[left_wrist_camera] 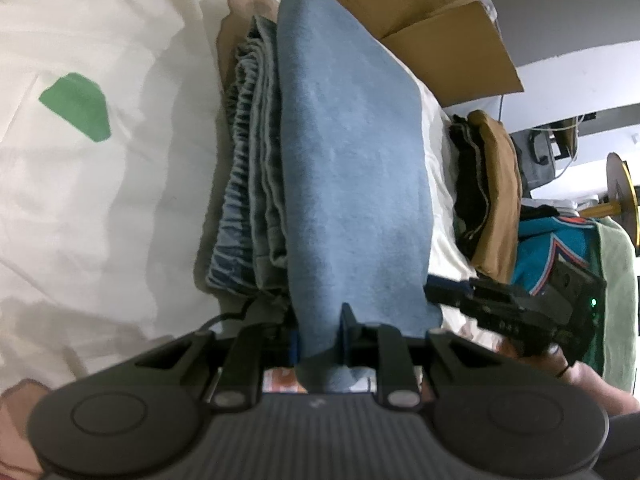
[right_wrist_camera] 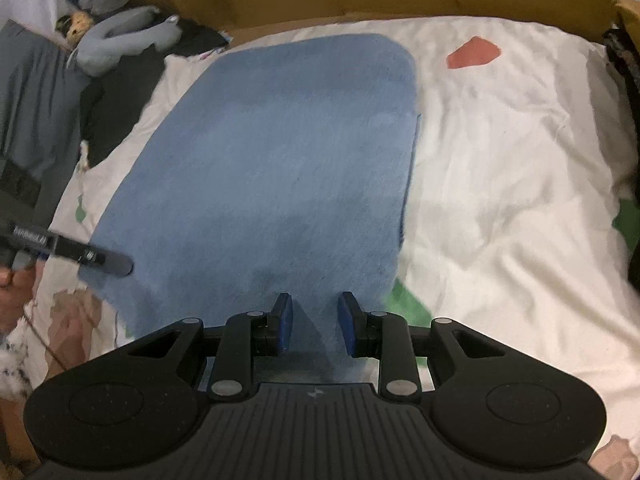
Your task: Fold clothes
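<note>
Both grippers pinch fuzzy blue cloth (right_wrist_camera: 280, 160) (rounded corners) on rumpled sheet (right_wrist_camera: 500, 184)

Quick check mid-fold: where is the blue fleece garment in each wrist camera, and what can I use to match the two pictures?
Left wrist: the blue fleece garment fills the centre, running top to bottom, its near end pinched in the left tool.
Right wrist: it spreads across the centre-left, near edge between the right tool's fingers.
Shared landmark: the white bedsheet with green patches.
</note>
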### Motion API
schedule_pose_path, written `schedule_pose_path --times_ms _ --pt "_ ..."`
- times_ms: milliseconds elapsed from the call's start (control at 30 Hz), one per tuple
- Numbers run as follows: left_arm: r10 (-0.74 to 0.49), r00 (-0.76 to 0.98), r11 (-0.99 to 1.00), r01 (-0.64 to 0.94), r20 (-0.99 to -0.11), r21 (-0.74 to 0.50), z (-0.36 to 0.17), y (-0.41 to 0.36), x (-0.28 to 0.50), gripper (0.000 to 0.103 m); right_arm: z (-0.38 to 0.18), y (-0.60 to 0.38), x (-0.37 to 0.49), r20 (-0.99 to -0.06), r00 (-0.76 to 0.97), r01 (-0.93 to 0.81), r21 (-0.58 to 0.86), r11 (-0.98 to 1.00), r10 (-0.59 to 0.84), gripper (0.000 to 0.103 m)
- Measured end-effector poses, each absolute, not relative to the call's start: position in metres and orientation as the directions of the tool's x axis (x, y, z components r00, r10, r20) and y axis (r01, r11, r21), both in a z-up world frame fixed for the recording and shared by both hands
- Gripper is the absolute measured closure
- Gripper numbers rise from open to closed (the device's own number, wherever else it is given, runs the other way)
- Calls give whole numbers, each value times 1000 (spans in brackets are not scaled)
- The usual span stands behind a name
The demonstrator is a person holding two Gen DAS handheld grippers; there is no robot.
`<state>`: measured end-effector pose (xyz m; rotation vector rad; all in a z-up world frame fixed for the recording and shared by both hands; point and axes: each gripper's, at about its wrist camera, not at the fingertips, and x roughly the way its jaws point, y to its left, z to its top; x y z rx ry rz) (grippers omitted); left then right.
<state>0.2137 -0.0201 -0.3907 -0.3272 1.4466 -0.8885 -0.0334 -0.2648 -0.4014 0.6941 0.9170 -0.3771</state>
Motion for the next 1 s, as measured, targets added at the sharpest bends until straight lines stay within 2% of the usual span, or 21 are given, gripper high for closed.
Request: schedule_pose_path --times_ms 100,200,333,633,800,1000 --pt "-686 -115 654 334 -718 -678 -388 -19 214 83 -396 -254 -30 -834 552 532 367 763 17 79" --pt "-686 -113 654 338 -719 -677 -387 -19 214 83 -383 -258 -29 -827 561 508 372 777 30 88" --pt "-684 -116 653 341 -720 -676 -386 -17 214 83 -368 -268 -24 -779 627 494 390 777 -8 87" --pt "-678 -116 655 353 -726 -668 -387 -15 214 83 -405 -245 -14 -826 561 468 377 799 62 88" --pt "-667 -115 664 355 -736 -658 -385 -13 212 83 -403 -243 -17 -827 555 455 390 800 88 88" --pt "-635 -78 689 394 -768 -609 -356 -4 212 80 -385 -247 -21 -825 557 444 394 804 97 88"
